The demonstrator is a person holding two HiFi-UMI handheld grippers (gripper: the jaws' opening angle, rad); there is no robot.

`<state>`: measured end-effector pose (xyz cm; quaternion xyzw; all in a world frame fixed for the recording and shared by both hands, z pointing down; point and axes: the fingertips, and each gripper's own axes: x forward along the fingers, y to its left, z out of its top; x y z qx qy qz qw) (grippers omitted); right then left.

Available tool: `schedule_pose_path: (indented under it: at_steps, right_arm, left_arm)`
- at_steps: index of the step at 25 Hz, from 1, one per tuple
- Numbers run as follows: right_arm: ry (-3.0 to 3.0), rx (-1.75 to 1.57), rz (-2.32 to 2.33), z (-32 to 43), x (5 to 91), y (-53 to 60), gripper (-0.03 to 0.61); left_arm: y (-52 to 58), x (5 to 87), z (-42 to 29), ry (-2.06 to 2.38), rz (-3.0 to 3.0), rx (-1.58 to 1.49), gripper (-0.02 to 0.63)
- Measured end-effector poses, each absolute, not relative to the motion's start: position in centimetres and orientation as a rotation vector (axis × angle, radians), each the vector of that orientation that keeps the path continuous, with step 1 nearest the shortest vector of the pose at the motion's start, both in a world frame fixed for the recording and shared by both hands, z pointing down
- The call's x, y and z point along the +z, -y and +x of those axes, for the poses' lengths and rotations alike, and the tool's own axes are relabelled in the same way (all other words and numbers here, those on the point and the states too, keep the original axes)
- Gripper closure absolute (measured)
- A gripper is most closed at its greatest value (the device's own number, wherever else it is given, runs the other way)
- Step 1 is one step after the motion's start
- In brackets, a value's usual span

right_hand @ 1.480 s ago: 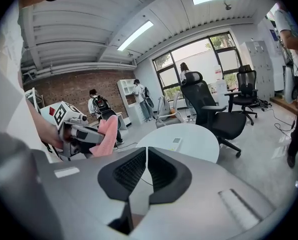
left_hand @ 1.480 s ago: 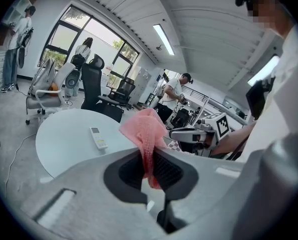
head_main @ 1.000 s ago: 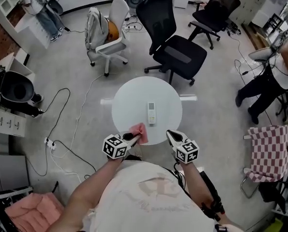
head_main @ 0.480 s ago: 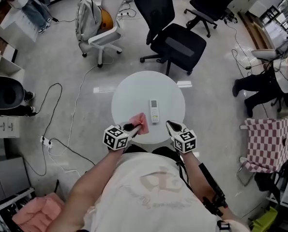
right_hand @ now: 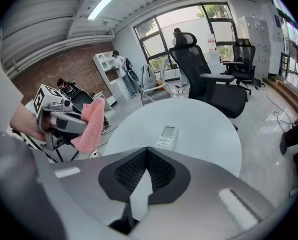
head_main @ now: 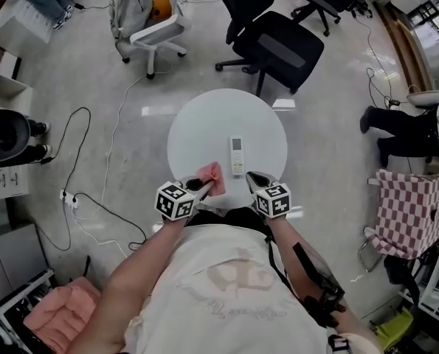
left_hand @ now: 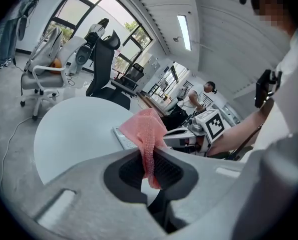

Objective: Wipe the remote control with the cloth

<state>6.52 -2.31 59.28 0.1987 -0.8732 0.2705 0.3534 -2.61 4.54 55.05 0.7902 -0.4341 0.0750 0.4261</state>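
- The left claw [head_main: 198, 186] has come in over the near rim of the round white desk [head_main: 204, 127] within the last second. Its jaws are clamped on a fold of the pink cloth [head_main: 214, 175], and most of the cloth sticks out ahead of the tips.
- The right claw [head_main: 251, 176] has moved in to the same rim. Its jaws are pressed together with nothing between them.
- The remote control [head_main: 237, 155] has not shifted. It lies flat, keypad up, near the desk's middle, just beyond the 2 claws and touched by neither.
- The cloth is now near the remote's near-left corner, but a gap remains.
- Judgement: the approach is almost done and no wiping has begun. The cloth likely goes down onto the remote next. The empty right claw looks placed to steady it, since a light remote may slide on that smooth top.
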Motion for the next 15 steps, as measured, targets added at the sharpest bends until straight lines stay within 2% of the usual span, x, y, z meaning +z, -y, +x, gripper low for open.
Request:
schedule_pose_path:
  at_steps: [6,9,15]
  right_arm:
    - [2.128,0.688,0.518,6.2,63.2,1.2,0.556]
    - [2.098,0.72,0.554,5.9,64.8,1.4,0.509]
    - [2.056,0.717,0.581,5.2,66.8,1.8,0.37]
  left_arm:
    - [-3.8,56.3,-2.7,1.07,1.932,0.213,0.595]
    - [-3.0,57.1,-2.9,1.067,1.924,0.23,0.595]
    - [-2.2,57.9,-3.8,1.075,1.899,0.247,0.595]
